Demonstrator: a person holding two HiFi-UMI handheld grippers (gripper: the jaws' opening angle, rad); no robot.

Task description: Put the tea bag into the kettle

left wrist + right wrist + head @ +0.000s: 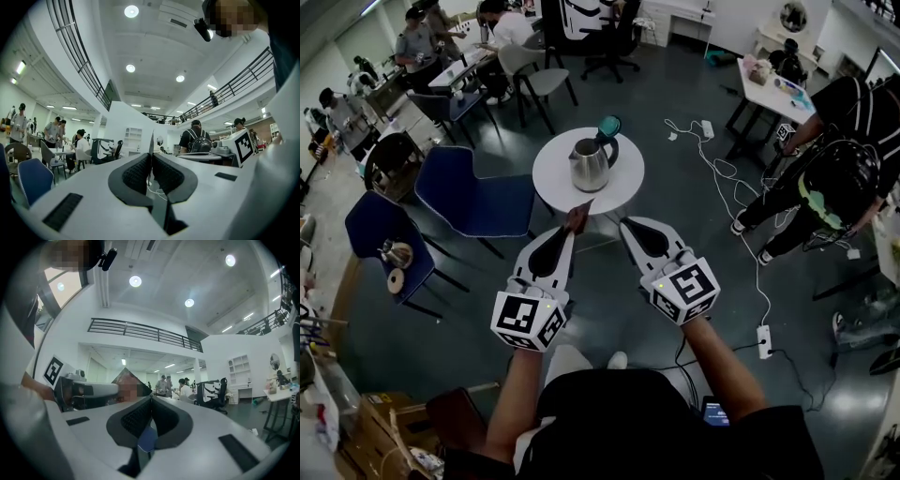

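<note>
Jaws of the left gripper (151, 155) are pressed together on the tea bag (152, 142), which shows in the left gripper view only as a thin edge rising from between the dark pads. In the head view the left gripper (571, 231) holds that brownish tea bag (577, 217) up in the air, at the near edge of the round white bench (553, 184) and short of the kettle (590, 163). The right gripper (151, 399) has its jaws closed tip to tip with nothing visible between them; in the head view the right gripper (624, 226) hangs just beside the left one, its tips close to the tea bag but apart from it. From the right gripper view the tea bag (123, 376) appears as a dark pointed packet next to the left gripper's body.

The steel kettle stands upright near the middle of the bench with its teal lid (608, 126) tipped open at the back. A blue chair (476, 199) stands left of the bench, and a white cable (724, 178) trails across the grey floor on the right
</note>
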